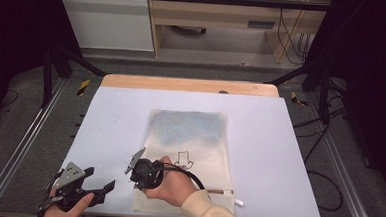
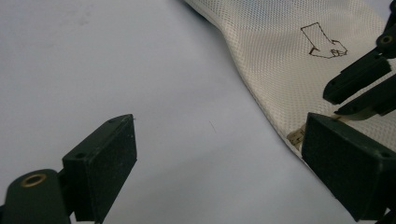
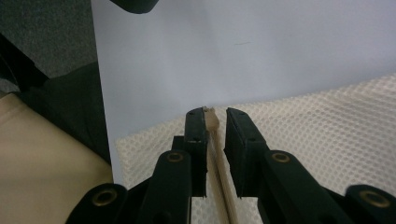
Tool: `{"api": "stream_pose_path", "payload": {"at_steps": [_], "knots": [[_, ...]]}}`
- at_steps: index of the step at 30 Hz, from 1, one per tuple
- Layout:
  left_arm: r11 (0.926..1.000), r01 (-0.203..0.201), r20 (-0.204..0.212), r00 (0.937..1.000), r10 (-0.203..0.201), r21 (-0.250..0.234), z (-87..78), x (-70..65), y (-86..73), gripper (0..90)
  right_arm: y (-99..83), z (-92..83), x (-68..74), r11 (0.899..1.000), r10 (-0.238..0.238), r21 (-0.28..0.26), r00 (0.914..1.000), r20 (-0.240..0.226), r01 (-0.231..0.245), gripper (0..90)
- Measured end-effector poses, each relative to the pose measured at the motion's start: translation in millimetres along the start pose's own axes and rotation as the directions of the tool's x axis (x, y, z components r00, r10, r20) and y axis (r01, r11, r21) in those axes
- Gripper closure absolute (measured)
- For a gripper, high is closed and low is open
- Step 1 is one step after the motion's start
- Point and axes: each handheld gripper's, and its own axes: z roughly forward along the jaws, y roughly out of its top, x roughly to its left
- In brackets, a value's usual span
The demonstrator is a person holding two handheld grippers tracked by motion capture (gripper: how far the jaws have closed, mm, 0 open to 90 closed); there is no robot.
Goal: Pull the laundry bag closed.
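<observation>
1. Bag (image 1: 189, 138): cream mesh, flat on the white table (image 1: 278, 158), bluish contents at its far end, zip strip (image 3: 215, 140) along its near edge.
2. Right gripper (image 3: 215, 122): jaws nearly closed around the zip strip.
3. Left gripper (image 2: 219, 154): released, jaws wide, beside the bag's corner.

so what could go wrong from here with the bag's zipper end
1. The right gripper has its fingers nearly shut around the thin zipper tape of the mesh bag; a small gap shows, so the tape may slip out.
2. The left gripper hangs open beside the bag, pinning nothing, so a pull may drag the whole bag across the white mat.
</observation>
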Motion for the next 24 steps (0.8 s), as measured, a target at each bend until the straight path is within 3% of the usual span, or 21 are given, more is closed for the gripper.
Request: {"api": "stream_pose_path", "payload": {"at_steps": [7,11,14,17,20,22,24], "knots": [[1.0000,0.006,0.021,0.9998,-0.006,-0.006,-3.9,-4.3,-1.8,10.7,5.9,18.3,-1.9,0.999,0.022,0.049,0.9997,-0.010,-0.021,74.5],[1.0000,-0.009,0.047,0.9989,0.008,0.003,-3.7,-10.4,-2.7,12.6,7.0,24.6,-4.9,0.996,0.034,0.081,0.9987,-0.039,-0.030,81.6],[0.9995,-0.028,0.080,0.9964,0.026,0.016,-1.6,-17.2,-3.4,14.3,8.4,18.8,-4.7,0.998,0.035,0.060,0.9985,-0.044,-0.032,81.8],[0.9987,-0.035,0.137,0.9901,0.030,0.038,3.5,-26.4,-5.1,15.7,8.5,10.1,-3.2,0.999,0.032,0.033,0.9987,-0.041,-0.031,81.7],[0.9978,-0.031,0.202,0.9791,0.018,0.058,4.3,-35.1,-9.1,16.5,8.4,1.6,-1.7,1.000,0.020,0.022,0.9988,-0.045,-0.019,81.8],[0.9987,-0.023,0.223,0.9748,0.013,0.045,6.3,-37.9,-9.8,18.8,8.5,-2.9,-0.3,1.000,0.009,0.017,0.9990,-0.045,-0.008,81.8],[0.9973,-0.042,0.234,0.9719,0.027,0.061,12.0,-41.3,-9.6,20.8,8.9,-6.5,1.1,1.000,0.000,0.014,0.9990,-0.045,0.000,81.8]]}}
